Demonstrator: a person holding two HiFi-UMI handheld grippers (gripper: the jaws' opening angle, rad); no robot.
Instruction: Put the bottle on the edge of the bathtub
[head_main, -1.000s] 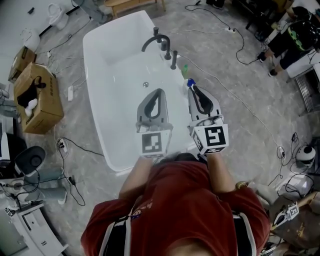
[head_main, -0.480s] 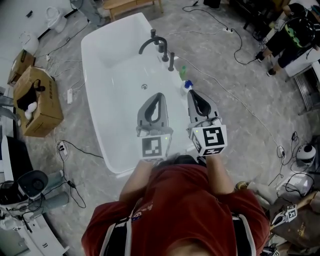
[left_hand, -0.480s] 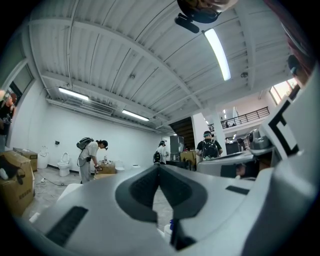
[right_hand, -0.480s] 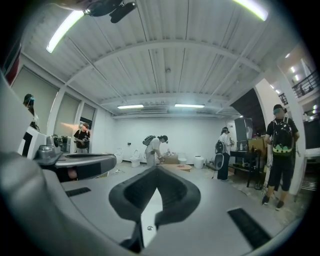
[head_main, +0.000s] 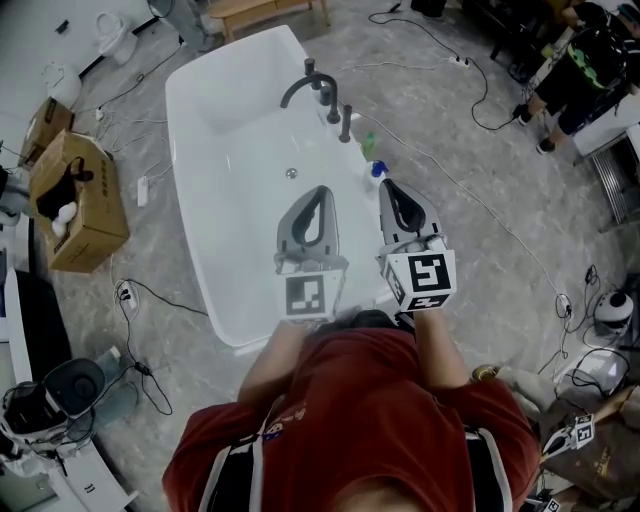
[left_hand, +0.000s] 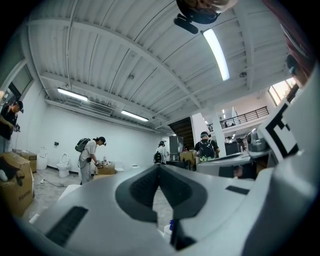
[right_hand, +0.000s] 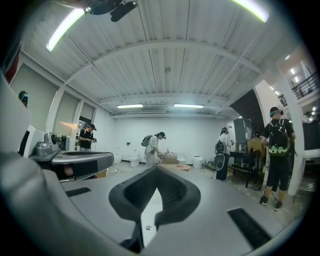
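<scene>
Bathtub (head_main: 182, 150) basin is open room, only the drain (head_main: 292, 173) in it. Left rim is bare. Right rim is crowded: faucet (head_main: 303, 86) and handles, then green bottle (head_main: 368, 144), then blue-capped bottle (head_main: 376, 172). Cardboard box (head_main: 80, 200) stands left of the bathtub, well apart.

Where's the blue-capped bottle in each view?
Head view: blue-capped bottle at the right rim of the bathtub, just beyond the right tongs.
Left gripper view: bottom centre, seen through the gap below the tongs' tips.
Right gripper view: not in it.
Shared landmark: white toilet.
</scene>
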